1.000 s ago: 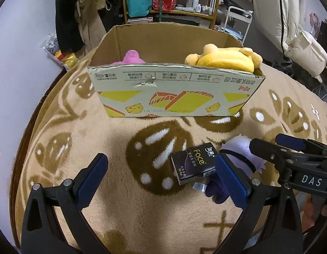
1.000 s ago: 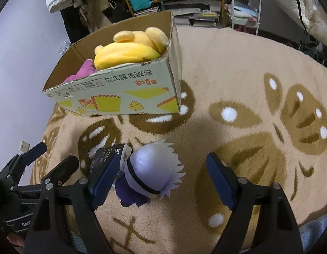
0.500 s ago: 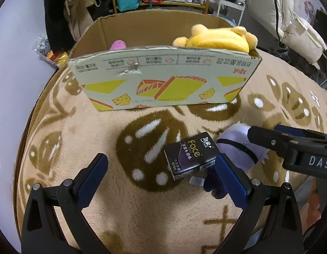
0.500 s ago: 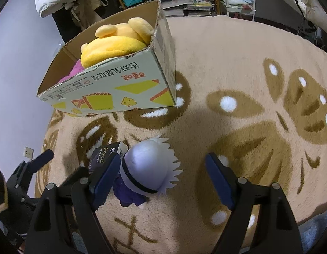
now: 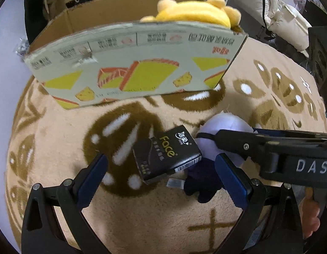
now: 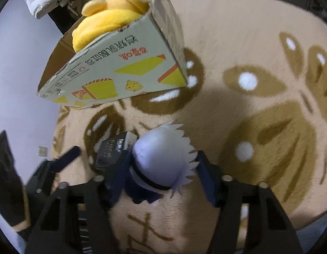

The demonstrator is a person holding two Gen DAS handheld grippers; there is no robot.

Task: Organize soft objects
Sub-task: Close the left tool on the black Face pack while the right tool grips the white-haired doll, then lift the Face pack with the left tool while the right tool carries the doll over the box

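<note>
- The step in hand is judged to be the pick-up of the white-haired plush doll [image 6: 163, 158], which lies on the patterned rug [image 6: 258, 42] a short way in front of the cardboard box [image 6: 121, 72].
- The jaws of the right gripper [image 6: 161, 174] are being closed around the doll's head; the blue pads are seen at both sides of it, touching or all but touching, though a firm pinch cannot yet be confirmed.
- The jaws of the left gripper [image 5: 161, 177] are spread wide and nothing is pinched by them; the dark tissue pack [image 5: 166, 154] lies between and just ahead of them, touching the doll.
- The doll is seen with a round pale lilac head, spiky white hair, a dark band across the face and a dark blue body tucked under the head; a soft, yielding grip is to be expected.
- A yellow plush toy [image 6: 108, 17] is already lodged in the box.
- Next, the closing should be completed on the head, the doll lifted clear of the tissue pack, and carried over the box's near wall to be dropped beside the yellow toy.
</note>
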